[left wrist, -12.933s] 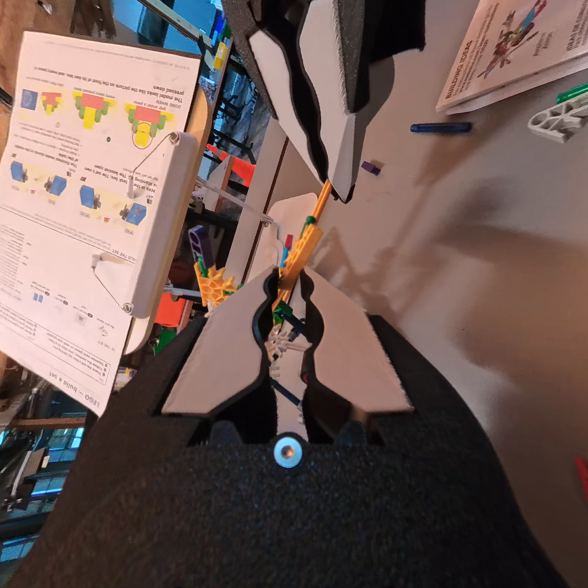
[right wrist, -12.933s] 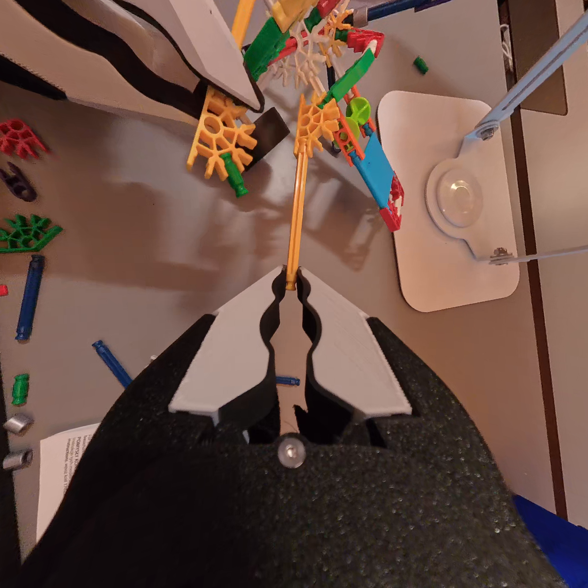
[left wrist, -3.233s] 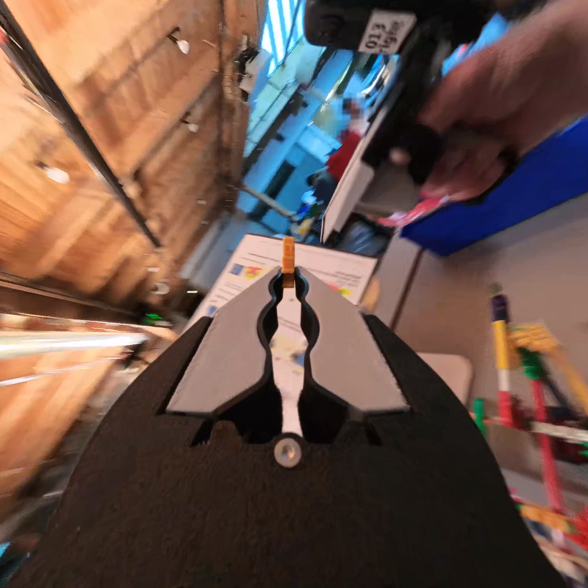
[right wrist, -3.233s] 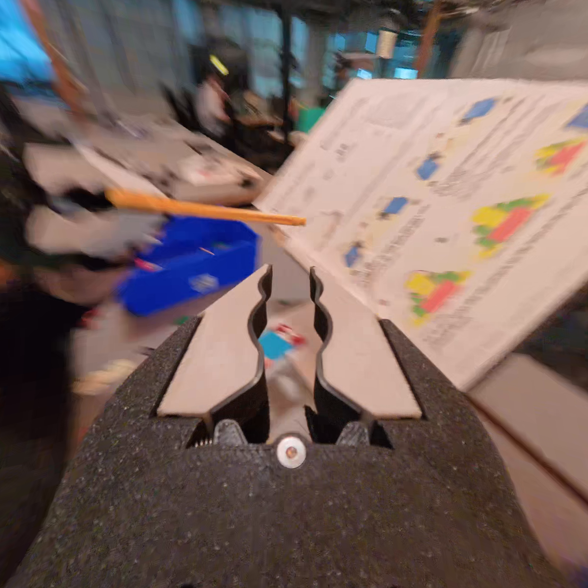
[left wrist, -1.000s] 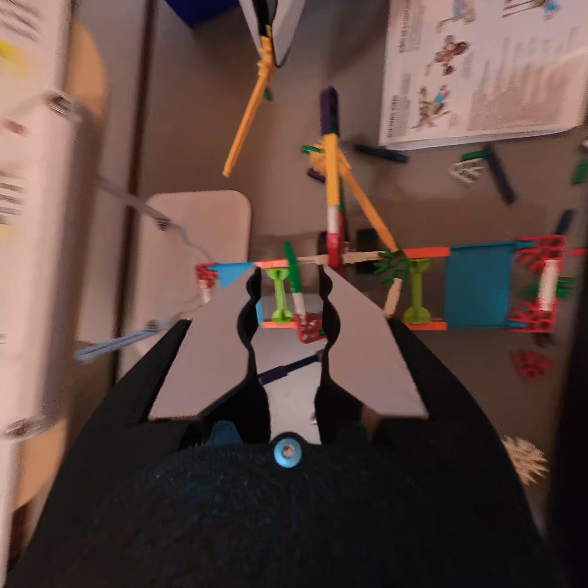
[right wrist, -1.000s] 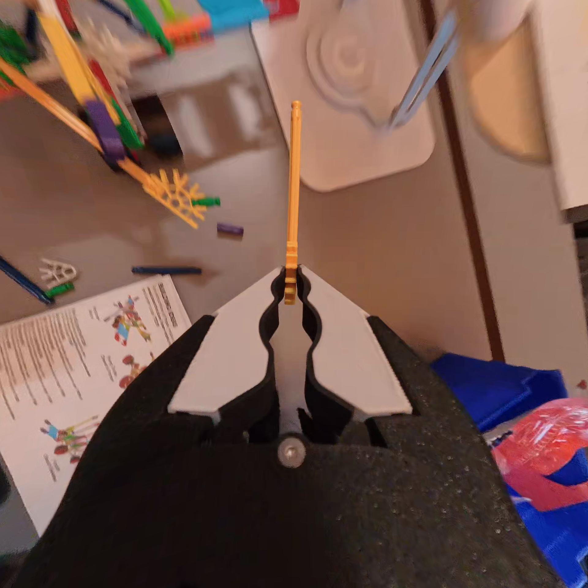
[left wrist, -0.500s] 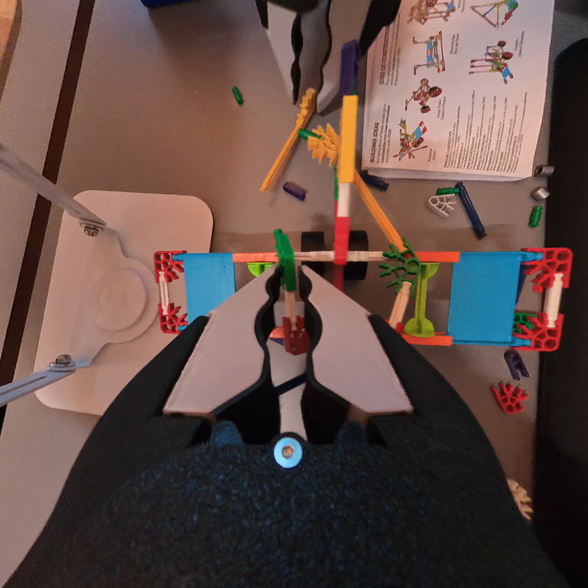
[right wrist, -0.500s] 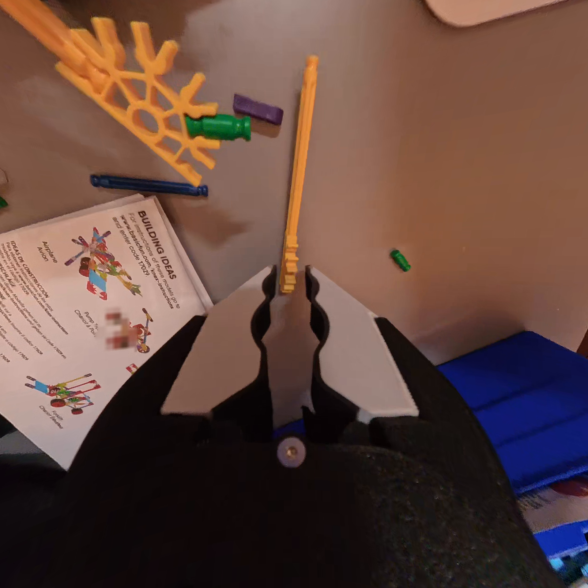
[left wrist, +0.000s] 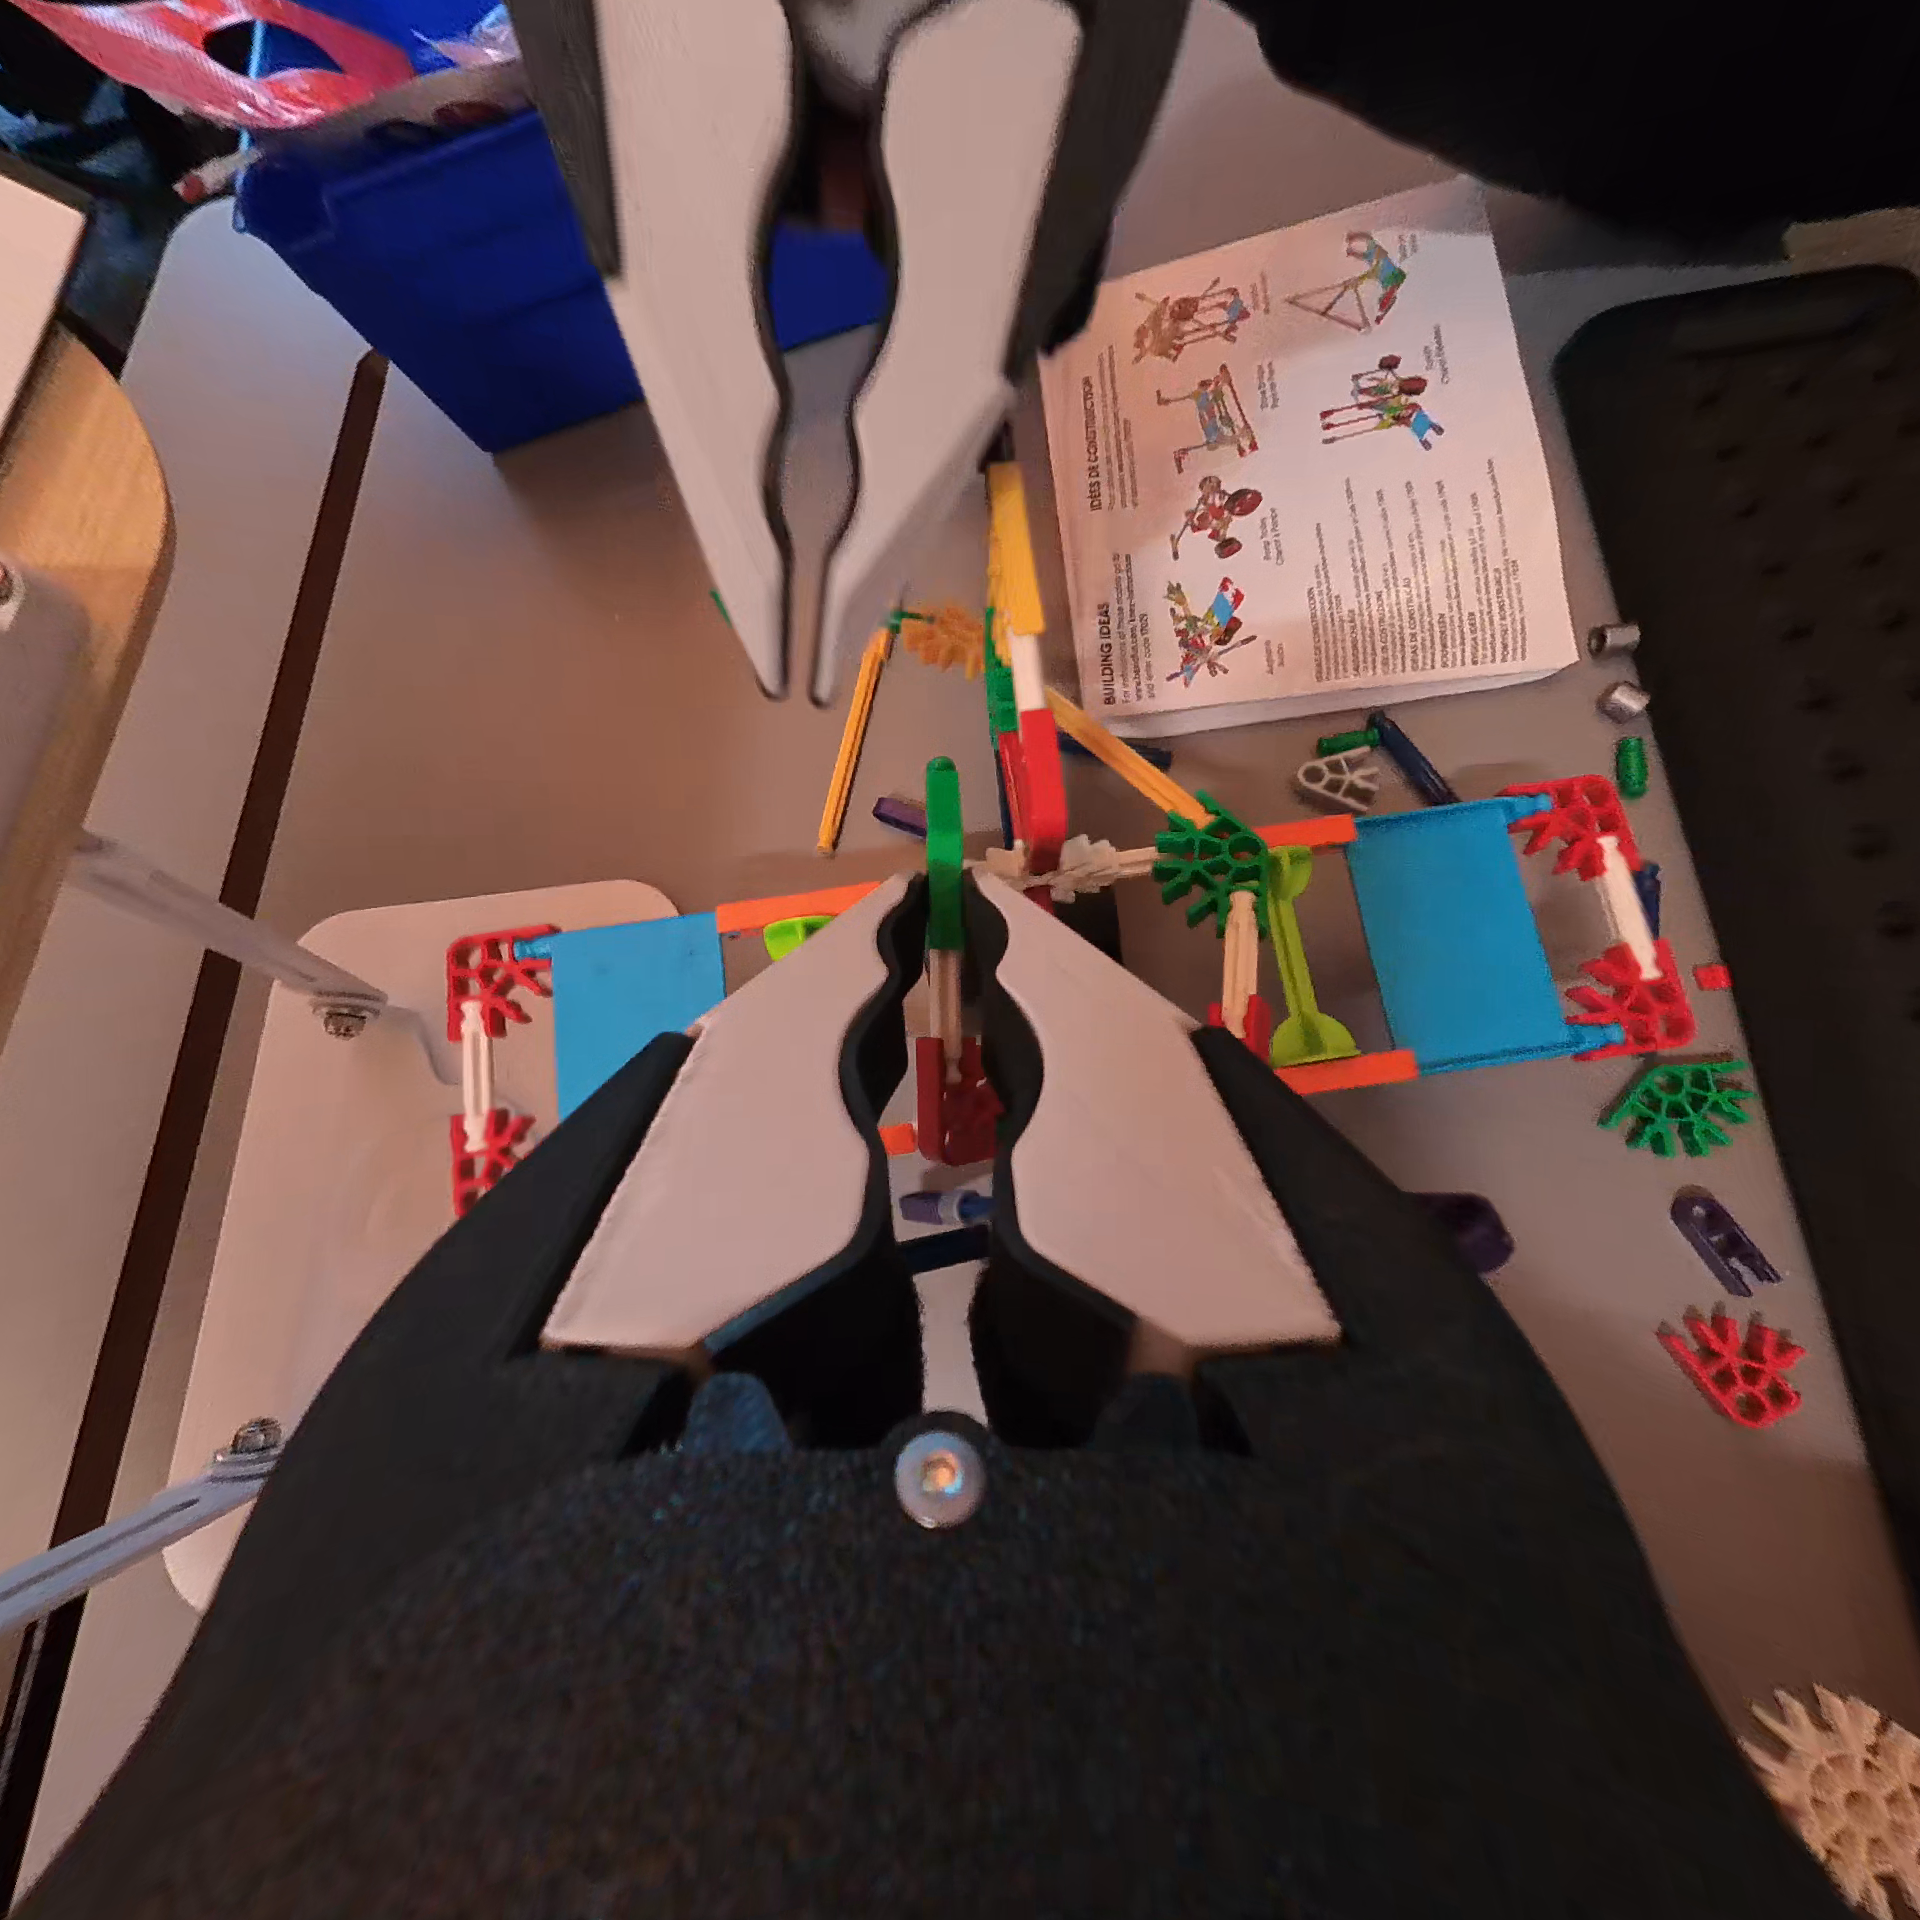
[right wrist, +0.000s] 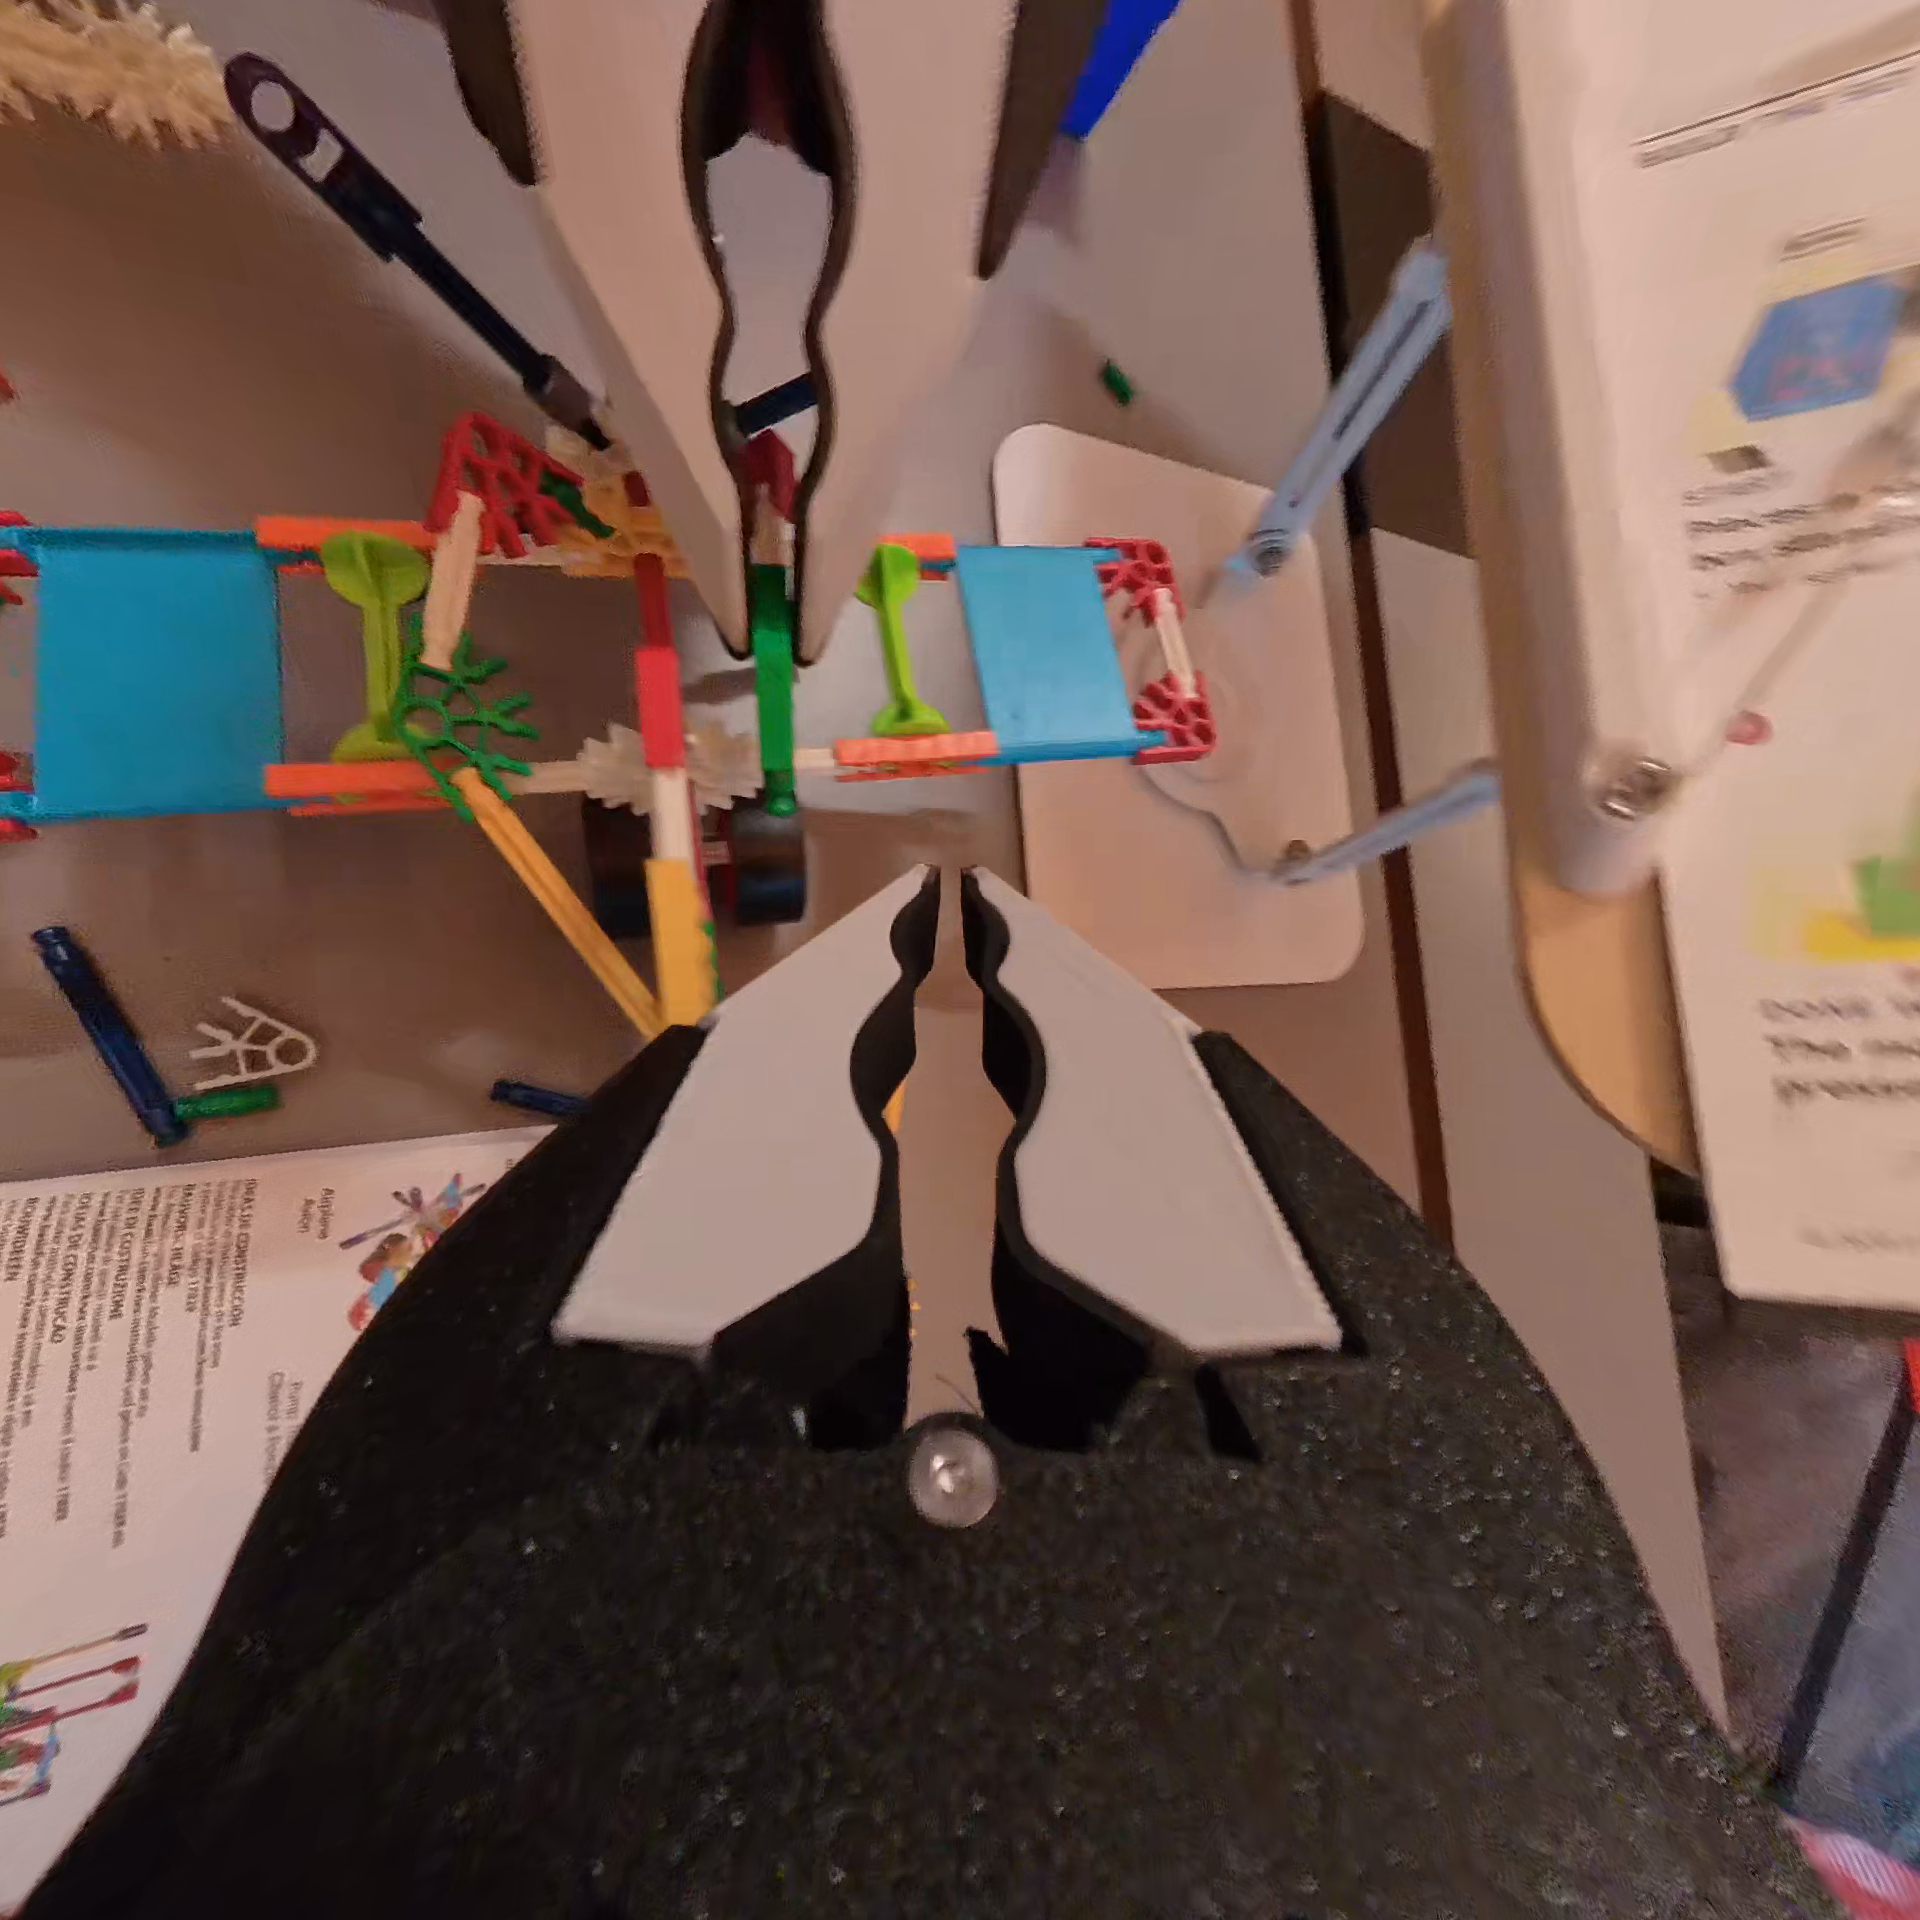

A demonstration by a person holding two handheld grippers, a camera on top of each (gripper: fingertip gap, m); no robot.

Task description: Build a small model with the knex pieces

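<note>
Gripper tips (left wrist: 943, 883) hide green rod's (left wrist: 941, 831) middle.

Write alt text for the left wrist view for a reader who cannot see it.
The left gripper is closed on a green plastic rod of a colourful rod-and-connector toy model on a grey table. The right gripper hovers opposite, empty, above a loose orange rod, beside a printed instruction leaflet.

Two blue panels (left wrist: 1449, 935) sit in one rod-built toy frame (left wrist: 1039, 862). Right of the frame lie two small silver cylinders (left wrist: 1621, 665), and beyond it one instruction leaflet (left wrist: 1299, 468) and one blue bin (left wrist: 468, 281).
</note>
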